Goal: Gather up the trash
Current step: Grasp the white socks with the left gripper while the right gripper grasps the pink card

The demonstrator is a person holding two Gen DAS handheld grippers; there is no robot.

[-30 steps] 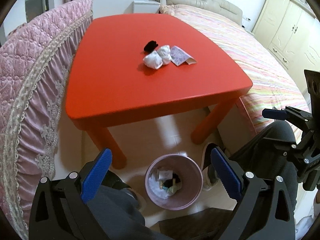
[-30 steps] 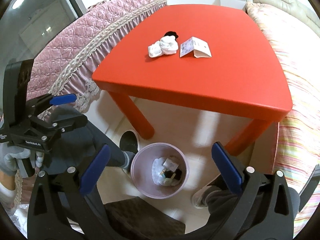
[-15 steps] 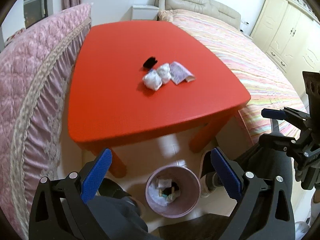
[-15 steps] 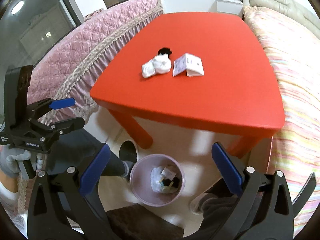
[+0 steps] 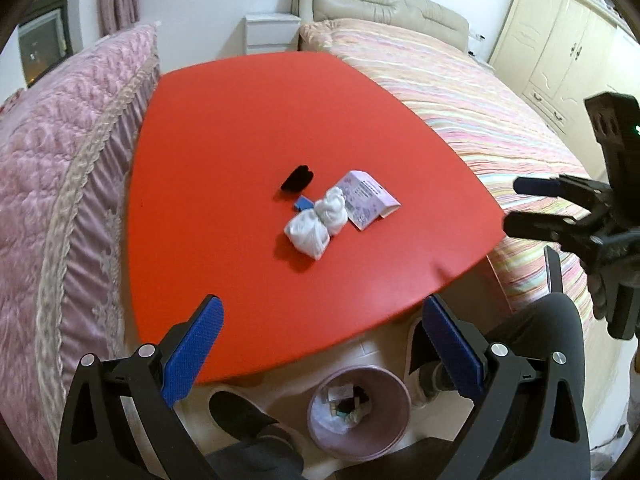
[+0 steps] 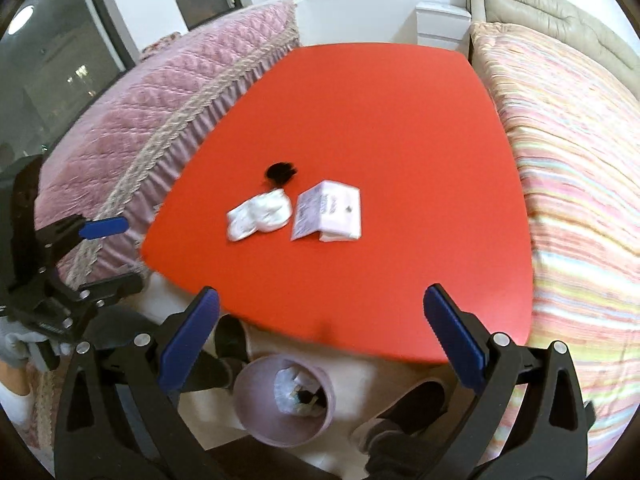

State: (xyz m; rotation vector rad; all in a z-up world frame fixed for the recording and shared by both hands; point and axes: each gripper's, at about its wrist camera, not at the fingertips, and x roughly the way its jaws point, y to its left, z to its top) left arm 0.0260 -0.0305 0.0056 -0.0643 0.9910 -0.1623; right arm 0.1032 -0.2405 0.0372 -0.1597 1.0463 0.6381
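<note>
On the red table (image 5: 224, 128) (image 6: 400, 120) lie two crumpled white tissues (image 5: 316, 224) (image 6: 262, 214), a folded pale purple paper packet (image 5: 366, 200) (image 6: 330, 216), a black scrap (image 5: 298, 178) (image 6: 280, 171) and a small blue piece (image 5: 303, 203). A pink waste bin (image 5: 396, 424) (image 6: 248, 412) holding trash stands on the floor under the table's near edge. My left gripper (image 5: 326, 340) is open and empty above the near edge. My right gripper (image 6: 320, 332) is open and empty, also above the near edge.
A pink quilted sofa (image 5: 60, 160) (image 6: 152, 120) runs along the table's left side. A striped bed (image 5: 480, 100) (image 6: 580, 160) lies to the right. The person's legs and shoes (image 5: 240, 412) (image 6: 412, 404) are beside the bin. A white nightstand (image 5: 272, 32) stands at the back.
Both grippers have risen and moved forward over the table's near edge. The trash on the table now appears closer and the bin lower in both views. Both jaws stay open.
</note>
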